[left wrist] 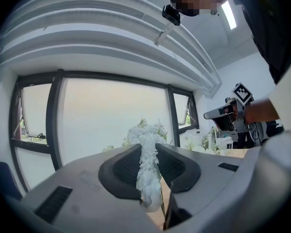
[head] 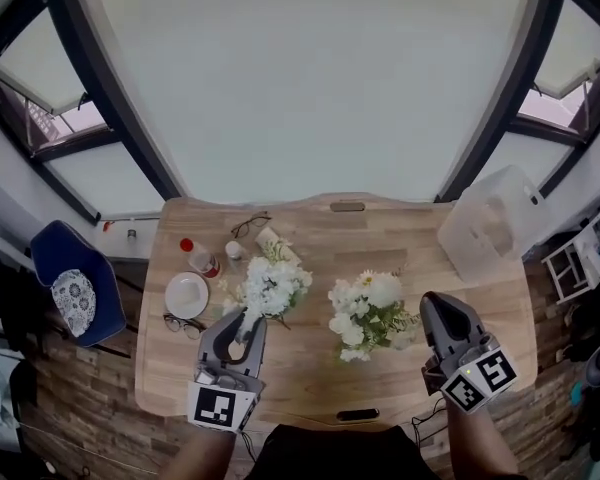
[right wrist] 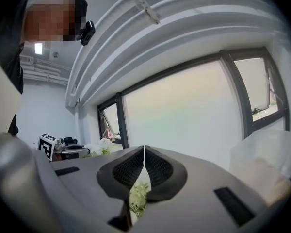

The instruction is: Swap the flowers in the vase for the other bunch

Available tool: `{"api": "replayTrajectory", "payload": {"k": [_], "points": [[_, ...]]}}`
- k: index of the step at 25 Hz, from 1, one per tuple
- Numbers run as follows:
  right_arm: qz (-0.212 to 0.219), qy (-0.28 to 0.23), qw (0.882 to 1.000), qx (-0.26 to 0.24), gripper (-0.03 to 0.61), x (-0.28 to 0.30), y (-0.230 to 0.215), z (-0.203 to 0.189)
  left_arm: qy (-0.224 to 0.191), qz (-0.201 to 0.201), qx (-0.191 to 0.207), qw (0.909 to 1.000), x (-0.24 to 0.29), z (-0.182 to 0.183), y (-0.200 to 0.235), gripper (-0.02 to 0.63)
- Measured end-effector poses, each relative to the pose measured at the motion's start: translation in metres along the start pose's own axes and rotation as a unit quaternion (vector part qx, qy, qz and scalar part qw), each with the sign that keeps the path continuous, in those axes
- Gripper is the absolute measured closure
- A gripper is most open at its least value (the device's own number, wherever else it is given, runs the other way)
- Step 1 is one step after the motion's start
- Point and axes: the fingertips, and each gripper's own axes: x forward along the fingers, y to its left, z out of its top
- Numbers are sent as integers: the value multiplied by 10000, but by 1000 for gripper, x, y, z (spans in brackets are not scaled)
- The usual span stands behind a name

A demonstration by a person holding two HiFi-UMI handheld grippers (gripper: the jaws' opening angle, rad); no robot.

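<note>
Looking down from the head view, I see the left gripper (head: 246, 326) at the stem end of a white bunch (head: 272, 286) left of centre on the wooden table (head: 310, 383). Only the left gripper view shows its jaws clamped on the white-wrapped stems (left wrist: 148, 174). Just to the right is the leafy bunch (head: 368, 318); whether it sits in a vase I can't tell from above. The right gripper (head: 435, 308) is just right of that bunch, and its own view shows the jaws pressed together, holding nothing. A plate (head: 187, 295), a red-capped bottle (head: 198, 258) and glasses (head: 250, 225) crowd the table's left side, and a clear box (head: 490, 223) sits at its far right corner.
</note>
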Motion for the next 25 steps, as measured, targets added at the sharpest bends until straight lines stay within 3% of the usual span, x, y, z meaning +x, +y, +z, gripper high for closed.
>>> {"api": "replayTrajectory", "payload": {"k": [7, 15, 21, 25], "points": [[570, 392, 9976, -31, 554, 17, -5, -14, 200, 278, -150, 9993, 3, -9, -7, 529], [1020, 494, 9935, 89, 543, 31, 1, -25, 346, 405, -109, 9985, 8, -14, -8, 529], [1212, 928, 9882, -129, 347, 47, 8, -42, 434, 387, -103, 9983, 14, -21, -3, 529], [1275, 1218, 9841, -212, 290, 54, 13, -55, 443, 321, -141, 9984, 20, -27, -3, 528]]}}
